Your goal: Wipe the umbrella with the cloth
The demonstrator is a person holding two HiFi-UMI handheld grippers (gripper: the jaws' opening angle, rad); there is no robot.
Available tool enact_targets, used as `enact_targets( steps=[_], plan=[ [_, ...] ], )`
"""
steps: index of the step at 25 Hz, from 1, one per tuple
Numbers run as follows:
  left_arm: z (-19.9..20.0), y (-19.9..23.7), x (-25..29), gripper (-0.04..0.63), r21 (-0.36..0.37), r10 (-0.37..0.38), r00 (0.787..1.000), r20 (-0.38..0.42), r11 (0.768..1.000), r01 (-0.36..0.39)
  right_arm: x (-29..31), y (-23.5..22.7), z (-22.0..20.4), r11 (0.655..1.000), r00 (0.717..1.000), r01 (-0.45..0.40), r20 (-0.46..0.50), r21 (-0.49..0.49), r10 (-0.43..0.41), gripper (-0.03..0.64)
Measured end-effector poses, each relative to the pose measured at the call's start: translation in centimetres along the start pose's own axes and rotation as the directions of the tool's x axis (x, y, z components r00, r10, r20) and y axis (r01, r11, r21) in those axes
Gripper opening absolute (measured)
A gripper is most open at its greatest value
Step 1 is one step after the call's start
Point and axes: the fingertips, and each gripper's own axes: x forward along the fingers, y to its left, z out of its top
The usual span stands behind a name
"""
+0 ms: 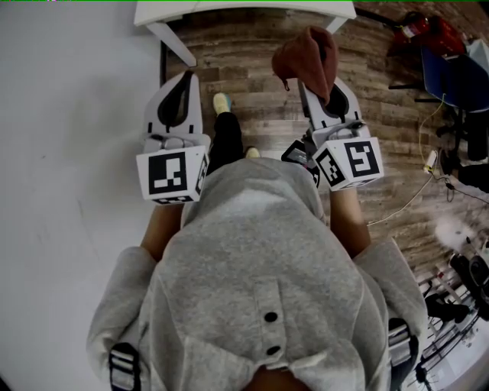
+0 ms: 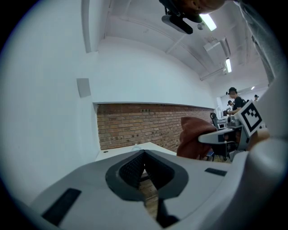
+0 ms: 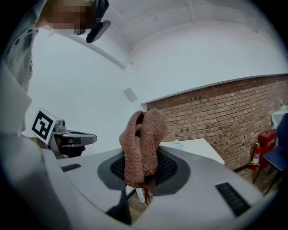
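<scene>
A reddish-brown cloth [image 1: 308, 59] hangs bunched from my right gripper [image 1: 321, 85], which is shut on it. In the right gripper view the cloth [image 3: 143, 143] stands up between the jaws and droops over their front. My left gripper [image 1: 182, 82] is held level beside it on the left. Its jaws are shut with nothing between them, as the left gripper view shows [image 2: 145, 156]. From there the cloth [image 2: 194, 137] shows at the right. No umbrella is in any view.
A white table [image 1: 244, 11] stands just ahead against a brick wall [image 2: 130, 123]. A white wall [image 1: 69, 114] runs along the left. At the right are a blue chair [image 1: 451, 76], cables, and a red fire extinguisher [image 3: 260, 148]. The floor is wood [image 1: 252, 53].
</scene>
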Motion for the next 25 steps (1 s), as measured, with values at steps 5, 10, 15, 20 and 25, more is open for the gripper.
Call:
enact_targets(
  steps=[5, 10, 15, 20, 25],
  plan=[
    [-1.3, 2.6, 3.0, 0.015, -0.025, 0.002, 1.0, 0.005, 1.0, -0.002, 3.8, -0.6, -0.6, 1.0, 1.0, 0.001, -0.005, -0.016, -0.001, 0.094],
    [-2.0, 5.6, 8.0, 0.015, -0.019, -0.016, 1.0, -0.007, 1.0, 0.016, 9.4, -2.2, -0.9, 1.0, 1.0, 0.004, -0.022, -0.011, -0.004, 0.094],
    [-1.9, 9.7, 13.2, 0.015, -0.026, -0.028, 0.999, -0.034, 0.999, 0.027, 15.8, -4.1, -0.2, 1.0, 0.999, 0.01, -0.042, 0.008, -0.01, 0.094],
    [-2.2, 13.3, 18.0, 0.015, -0.034, -0.047, 0.997, -0.059, 0.998, 0.045, 21.4, -5.9, 0.1, 0.998, 0.998, 0.039, -0.043, 0.04, -0.037, 0.094],
    [-0.3, 16.0, 22.1, 0.015, -0.034, -0.074, 0.995, -0.07, 0.997, 0.072, 25.8, -7.6, 1.8, 0.996, 0.996, 0.072, -0.059, 0.053, -0.069, 0.094]
  ],
)
